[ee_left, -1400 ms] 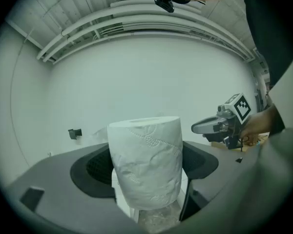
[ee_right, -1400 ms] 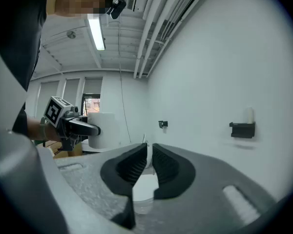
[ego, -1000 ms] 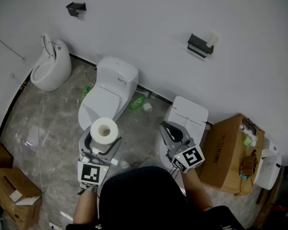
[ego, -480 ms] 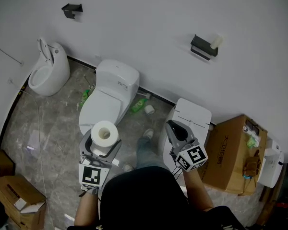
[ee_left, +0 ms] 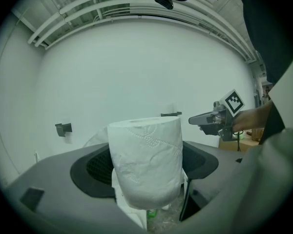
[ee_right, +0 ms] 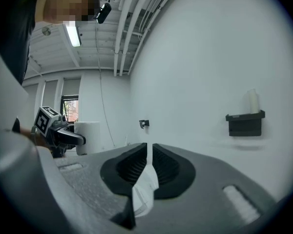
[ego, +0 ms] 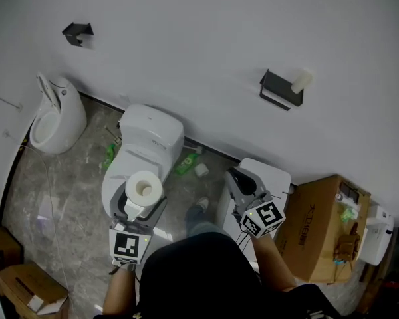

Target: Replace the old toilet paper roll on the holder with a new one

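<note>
Clamped in left tongs (ego: 143,206): new toilet paper roll (ego: 143,189), axis upright. Nearer the wall holder (ego: 278,90), up-right: closed right tongs (ego: 236,177).

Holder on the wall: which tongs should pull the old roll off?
Right. The right tongs are shut and empty, and nearer the holder with the old roll. The left tongs are clamped on the new roll.

No legible text; cardboard box (ego: 319,226) print is blurred.
</note>
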{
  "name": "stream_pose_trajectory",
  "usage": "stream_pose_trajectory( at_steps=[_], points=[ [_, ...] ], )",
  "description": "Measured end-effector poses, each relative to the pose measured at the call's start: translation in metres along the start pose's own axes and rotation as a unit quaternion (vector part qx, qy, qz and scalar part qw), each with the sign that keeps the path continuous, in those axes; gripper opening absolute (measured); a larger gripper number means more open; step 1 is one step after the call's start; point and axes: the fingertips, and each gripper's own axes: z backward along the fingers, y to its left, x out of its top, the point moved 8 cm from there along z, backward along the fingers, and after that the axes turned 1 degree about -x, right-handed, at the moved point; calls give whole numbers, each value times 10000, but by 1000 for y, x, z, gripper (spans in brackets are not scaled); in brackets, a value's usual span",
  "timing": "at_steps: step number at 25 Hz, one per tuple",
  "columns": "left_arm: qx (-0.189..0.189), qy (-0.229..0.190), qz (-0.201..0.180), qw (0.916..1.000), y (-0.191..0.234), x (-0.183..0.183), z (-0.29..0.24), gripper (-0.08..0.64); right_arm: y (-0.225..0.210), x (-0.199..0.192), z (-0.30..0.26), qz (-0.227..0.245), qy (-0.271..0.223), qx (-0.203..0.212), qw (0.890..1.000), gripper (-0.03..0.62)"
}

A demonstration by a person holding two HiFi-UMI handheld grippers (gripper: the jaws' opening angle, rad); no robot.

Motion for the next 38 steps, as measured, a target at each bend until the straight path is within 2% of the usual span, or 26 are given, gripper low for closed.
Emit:
stream_pose_trajectory(
  at_steps=[1, 4, 13, 16, 20, 24, 26, 30, 33, 38],
  points=[
    [-19, -4, -10, 10000, 4, 4, -17, 416, -13, 3, -8, 8, -3, -11, 10000, 31],
    [-22, 23, 306, 9995, 10, 23, -67, 416, -53, 13, -28, -8, -5, -69, 10000, 31],
    [-472, -105, 116, 9988, 11, 67, -195, 416, -161, 32, -43, -35, -118, -561, 9983, 31],
    [-719, -202, -225, 9970, 10, 73, -226, 416, -187, 35, -39, -65, -180, -812, 9965, 31],
    [-945, -125, -31, 9954, 1, 85, -255, 416, -207, 39, -32, -69, -211, -1125, 9934, 31],
    [-1245, -115, -9, 9922, -4, 93, -281, 416, -220, 43, -26, -101, -230, -1442, 9892, 32],
    [-1429, -151, -98, 9896, -6, 95, -296, 416, -226, 44, -22, -137, -268, -1625, 9862, 32],
    [-1886, -411, -592, 9794, -4, 98, -327, 416, -238, 46, -14, -168, -277, -2041, 9784, 32],
    [-2115, -347, -483, 9756, -4, 107, -348, 416, -249, 45, -10, -245, -311, -2383, 9704, 32],
    [-2423, -375, -537, 9680, 1, 114, -377, 416, -265, 49, -11, -320, -338, -2814, 9585, 32]
  ],
)
